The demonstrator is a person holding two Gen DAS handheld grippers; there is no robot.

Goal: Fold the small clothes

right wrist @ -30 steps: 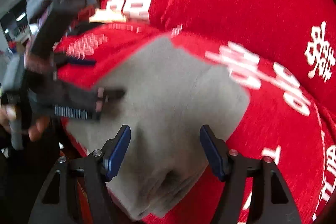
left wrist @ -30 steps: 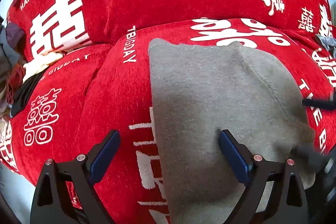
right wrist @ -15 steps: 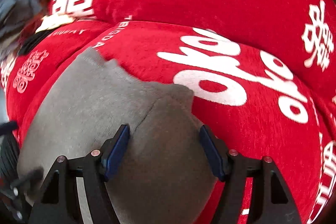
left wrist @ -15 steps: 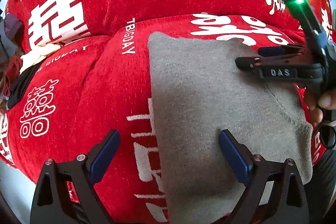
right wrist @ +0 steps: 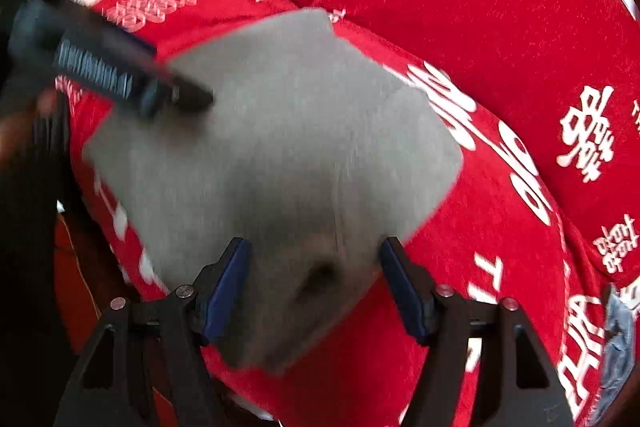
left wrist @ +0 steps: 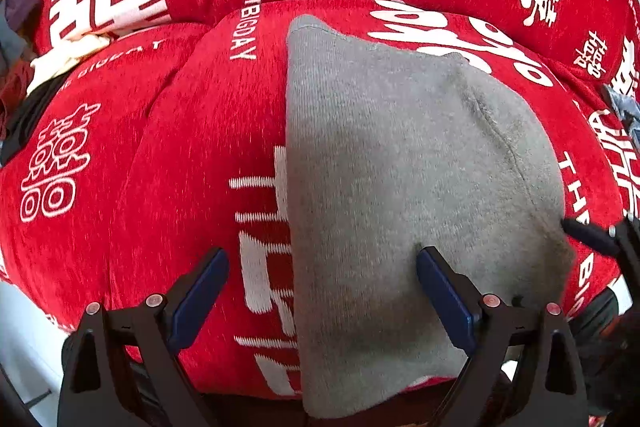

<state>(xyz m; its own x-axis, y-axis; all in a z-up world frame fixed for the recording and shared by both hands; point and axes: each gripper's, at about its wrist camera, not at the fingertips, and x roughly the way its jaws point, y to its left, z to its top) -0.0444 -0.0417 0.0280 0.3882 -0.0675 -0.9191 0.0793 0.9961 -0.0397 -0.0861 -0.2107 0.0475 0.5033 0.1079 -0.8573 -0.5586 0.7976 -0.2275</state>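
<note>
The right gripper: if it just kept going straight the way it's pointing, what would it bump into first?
Most likely the grey folded garment. The right gripper points steeply down with its fingers open, astride the garment's near corner on the red cover. Depth is hard to judge, so contact may be very near.
</note>
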